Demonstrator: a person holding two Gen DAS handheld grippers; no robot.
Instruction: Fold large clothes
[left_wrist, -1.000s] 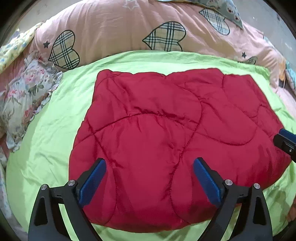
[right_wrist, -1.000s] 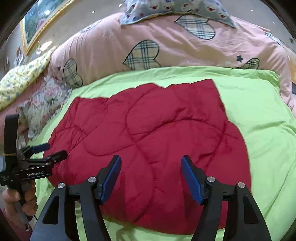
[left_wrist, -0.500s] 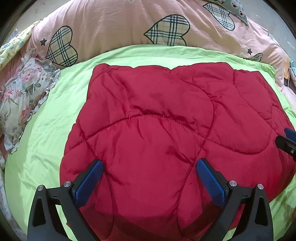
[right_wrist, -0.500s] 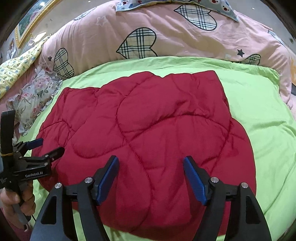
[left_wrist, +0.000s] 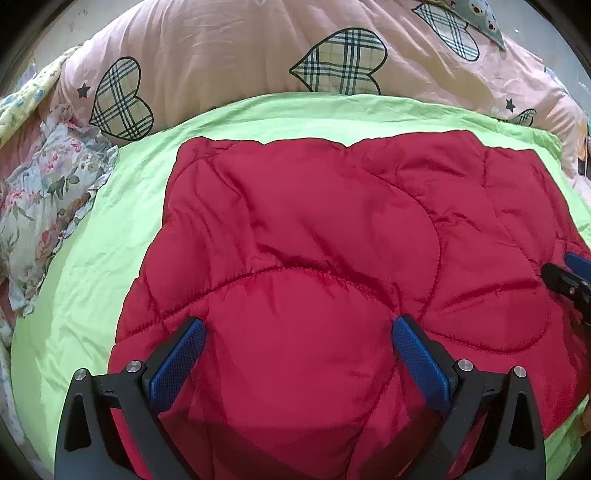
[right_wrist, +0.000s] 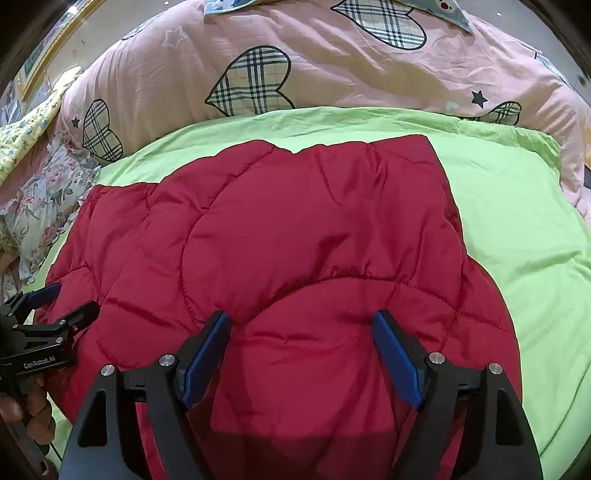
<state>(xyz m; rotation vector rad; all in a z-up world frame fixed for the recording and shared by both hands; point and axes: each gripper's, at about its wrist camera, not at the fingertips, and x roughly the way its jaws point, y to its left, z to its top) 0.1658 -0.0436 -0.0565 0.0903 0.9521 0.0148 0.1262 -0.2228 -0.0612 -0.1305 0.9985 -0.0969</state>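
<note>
both my left gripper (left_wrist: 295, 332) and right gripper (right_wrist: 301, 325) hang spread, empty, over the red quilted coat (left_wrist: 332, 258) — slick puffy fabric may slip from a shallow pinch.

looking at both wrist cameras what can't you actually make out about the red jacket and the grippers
- Red jacket near hem: cut off by the bottom edge, behind the left gripper; same behind the right gripper.
- Sleeves, front: none visible in either view.
- Right gripper in left view: cropped at the right edge.
</note>
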